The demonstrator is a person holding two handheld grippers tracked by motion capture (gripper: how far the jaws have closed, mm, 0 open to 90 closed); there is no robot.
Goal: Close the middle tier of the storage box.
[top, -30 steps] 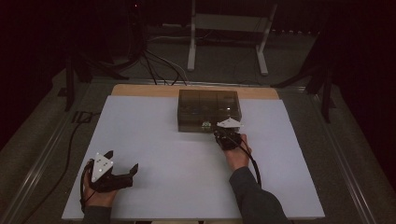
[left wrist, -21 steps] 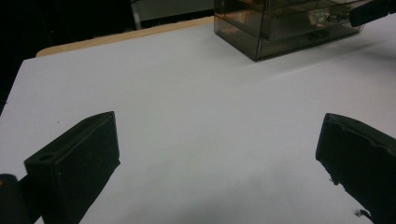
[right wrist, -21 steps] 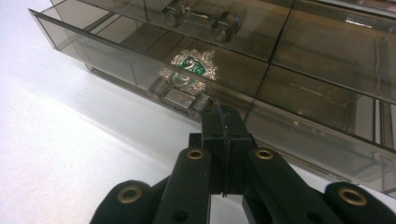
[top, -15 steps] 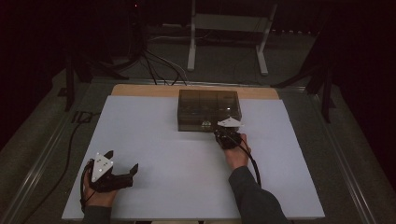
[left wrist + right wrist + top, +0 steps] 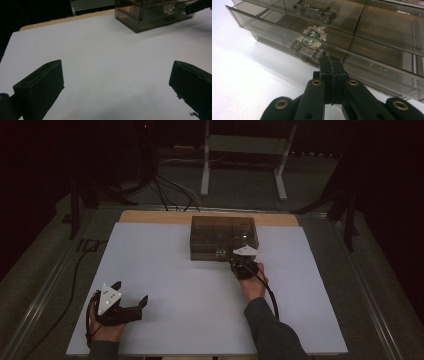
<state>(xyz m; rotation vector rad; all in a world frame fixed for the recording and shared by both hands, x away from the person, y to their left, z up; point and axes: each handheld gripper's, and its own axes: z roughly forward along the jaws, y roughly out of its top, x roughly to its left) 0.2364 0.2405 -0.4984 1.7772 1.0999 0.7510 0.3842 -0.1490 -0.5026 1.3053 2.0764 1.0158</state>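
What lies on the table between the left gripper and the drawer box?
Nothing: between the left gripper and the drawer box the white table is bare, as the high view and the left gripper view show.

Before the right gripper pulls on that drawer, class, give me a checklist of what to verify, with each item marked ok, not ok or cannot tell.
1. Right gripper closed: ok, the jaws meet with no gap.
2. Jaws gripping the drawer handle: cannot tell; the tips sit at its right end, contact unclear.
3. Lower drawer already slightly out: ok, its front stands proud of the chest.
4. Badge inside the drawer lying flat: ok.
5. Left gripper out of the way: ok, open and low on the white table, far from the smoked drawer chest.
6. Chest braced against sliding: not ok, nothing holds it.
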